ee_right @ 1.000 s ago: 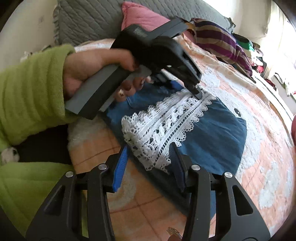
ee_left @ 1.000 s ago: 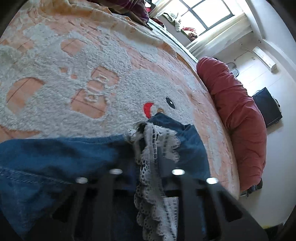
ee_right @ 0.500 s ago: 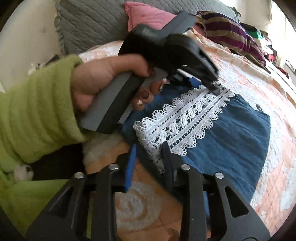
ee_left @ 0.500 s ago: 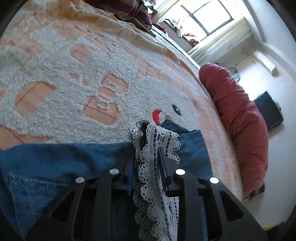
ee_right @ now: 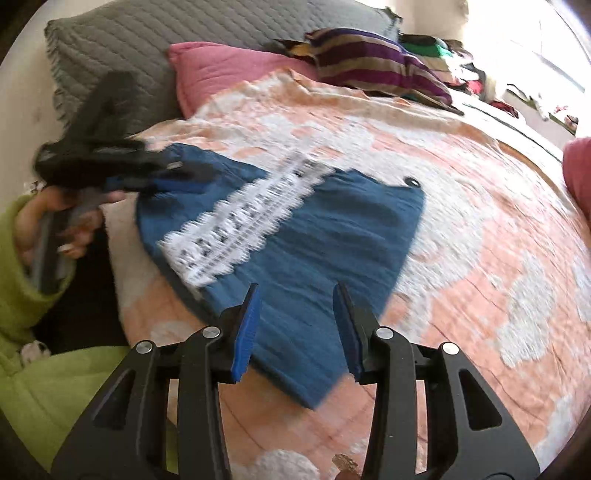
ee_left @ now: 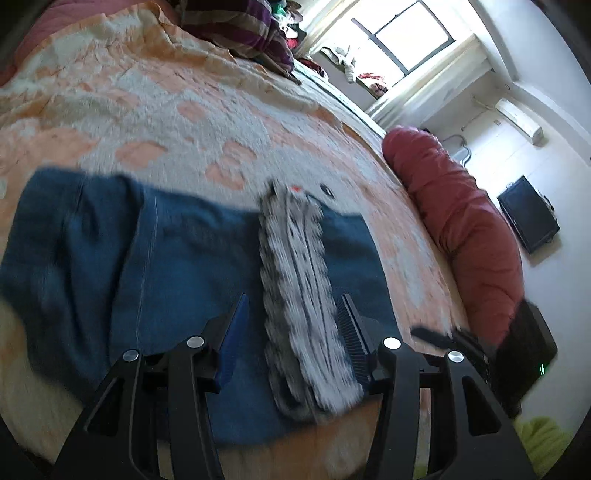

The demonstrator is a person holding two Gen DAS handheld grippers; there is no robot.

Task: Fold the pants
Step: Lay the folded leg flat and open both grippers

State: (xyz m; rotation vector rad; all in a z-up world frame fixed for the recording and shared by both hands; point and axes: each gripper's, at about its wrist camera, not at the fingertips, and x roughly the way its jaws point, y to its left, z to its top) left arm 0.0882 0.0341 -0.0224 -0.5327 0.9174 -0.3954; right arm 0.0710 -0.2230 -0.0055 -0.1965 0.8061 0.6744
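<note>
The blue denim pants (ee_left: 184, 266) lie folded on the peach and white blanket (ee_left: 166, 122), with a white lace trim (ee_left: 295, 288) running across the top. My left gripper (ee_left: 291, 325) hovers just short of the lace, its jaws opening and its pads off the cloth. In the right wrist view the pants (ee_right: 332, 240) and lace (ee_right: 251, 218) lie flat. My right gripper (ee_right: 297, 325) is over the near edge of the pants, its jaws opening and gripping nothing. The left gripper (ee_right: 110, 166) shows blurred at the left, held by a hand (ee_right: 74, 229) in a green sleeve.
A grey quilted pillow (ee_right: 147, 48) and a pink pillow (ee_right: 229, 70) sit at the head of the bed. A striped cloth (ee_right: 380, 66) lies beyond them. A long red bolster (ee_left: 461, 229) runs along the bed's far side, near a window (ee_left: 406, 33).
Both grippers have let go of the lace edge and pulled back from it. Their jaws have widened. The pants now lie flat on the blanket.
</note>
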